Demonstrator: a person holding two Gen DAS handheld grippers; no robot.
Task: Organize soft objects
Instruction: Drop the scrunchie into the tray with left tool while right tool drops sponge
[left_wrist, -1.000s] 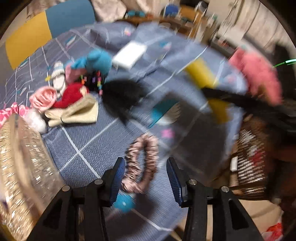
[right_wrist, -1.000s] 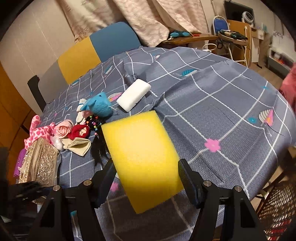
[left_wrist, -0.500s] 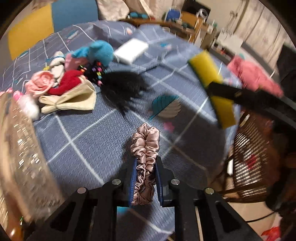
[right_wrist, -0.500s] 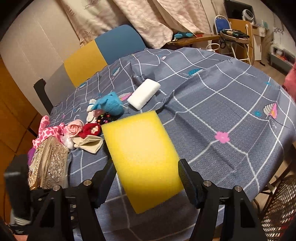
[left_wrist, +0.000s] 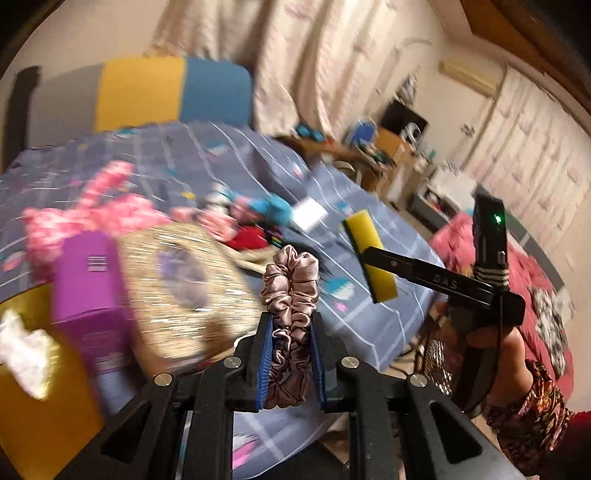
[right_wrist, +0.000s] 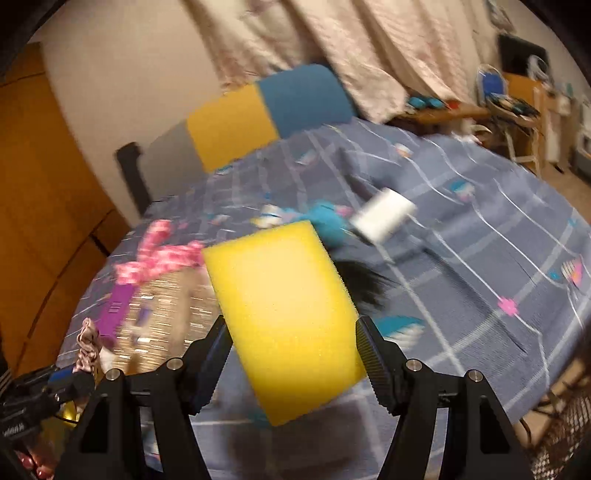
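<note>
My left gripper is shut on a pink satin scrunchie and holds it in the air above the table's near edge; the scrunchie also shows small in the right wrist view. My right gripper is shut on a yellow sponge, lifted off the table; the sponge also shows in the left wrist view. A glittery gold box stands left of the scrunchie.
On the grey checked tablecloth lie a white sponge, a blue plush, a pink patterned cloth, a red item and a black tuft. A purple box stands by the gold box.
My left gripper closed on the scrunchie, lifted it off the cloth and swung left toward the gold box. The right gripper, still holding the yellow sponge, shifted left too.
</note>
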